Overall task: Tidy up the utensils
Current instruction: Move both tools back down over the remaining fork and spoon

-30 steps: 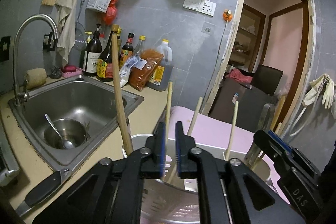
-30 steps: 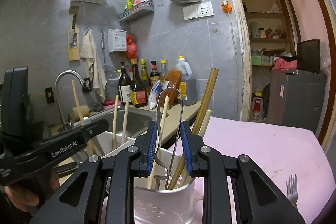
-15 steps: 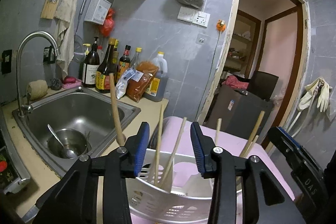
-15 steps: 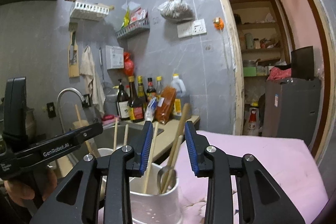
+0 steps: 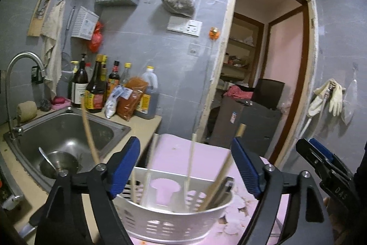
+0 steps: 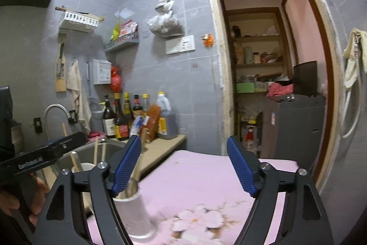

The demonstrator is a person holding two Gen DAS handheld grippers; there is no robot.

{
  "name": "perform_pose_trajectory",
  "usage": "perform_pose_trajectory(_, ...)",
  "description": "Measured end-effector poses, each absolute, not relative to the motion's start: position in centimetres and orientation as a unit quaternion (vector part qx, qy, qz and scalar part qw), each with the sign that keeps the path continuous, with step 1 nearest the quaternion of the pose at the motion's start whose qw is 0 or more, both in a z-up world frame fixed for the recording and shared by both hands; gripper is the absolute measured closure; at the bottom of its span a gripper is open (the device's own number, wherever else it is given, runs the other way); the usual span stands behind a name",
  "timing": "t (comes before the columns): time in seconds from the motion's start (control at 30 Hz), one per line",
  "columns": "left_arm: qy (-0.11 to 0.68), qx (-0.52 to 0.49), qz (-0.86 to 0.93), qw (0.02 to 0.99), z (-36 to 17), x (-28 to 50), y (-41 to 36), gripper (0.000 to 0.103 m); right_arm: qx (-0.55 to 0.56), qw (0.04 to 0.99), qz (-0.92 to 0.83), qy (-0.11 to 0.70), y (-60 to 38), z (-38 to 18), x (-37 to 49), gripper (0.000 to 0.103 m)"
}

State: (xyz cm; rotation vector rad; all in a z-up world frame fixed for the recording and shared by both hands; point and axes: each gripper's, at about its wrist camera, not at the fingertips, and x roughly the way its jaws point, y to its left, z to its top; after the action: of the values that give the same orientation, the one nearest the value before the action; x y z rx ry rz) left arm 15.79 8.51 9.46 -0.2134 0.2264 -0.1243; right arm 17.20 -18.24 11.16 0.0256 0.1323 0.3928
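A white slotted utensil holder [image 5: 174, 219] stands on the pink table [image 5: 183, 148], with several wooden chopsticks [image 5: 191, 160] and a long wooden handle [image 5: 89, 137] leaning in it. My left gripper [image 5: 184, 167] hovers just above and behind the holder. Its jaws are opening, with nothing pressed between the blue pads [image 5: 125, 167]. In the right wrist view the holder [image 6: 133, 212] sits low beside the left finger. My right gripper [image 6: 183, 167] is over the pink table [image 6: 201, 176]; its jaws are opening too, and they hold nothing. The left gripper [image 6: 45, 153] and a hand [image 6: 13, 201] show at the left edge.
A steel sink [image 5: 68, 130] with a bowl and spoon lies to the left, with a tap [image 5: 20, 75] over it. Bottles and packets [image 5: 96, 88] line the counter by the tiled wall. A dark cabinet [image 5: 252, 125] stands in the doorway beyond the table.
Both grippers went from nearly shut around utensil handles to wide open. Both have drawn back and risen from the holder, and the utensils stay in it.
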Motion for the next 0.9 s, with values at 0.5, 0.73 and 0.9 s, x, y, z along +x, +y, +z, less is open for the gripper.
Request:
perform_pose_trajectory(0.5,0.158,-0.072,-0.155,0.973,6.7,15.4,1.2,0.023,-0.029,0.985,0.132,0.108,-26.4,9.1,15.2,0.0)
perform_pose_trajectory(0.73,0.225,-0.072,-0.193,0.952,3.6,15.9,-1.6,0.023,-0.075,0.973,0.13,0.173,-28.6,6.1,15.4,0.0)
perform_pose_trajectory(0.9,0.262,-0.062,-0.195,0.943,2.0,16.3,-3.3,0.023,-0.097,0.96,0.135,0.226,-29.3,3.6,16.0,0.0)
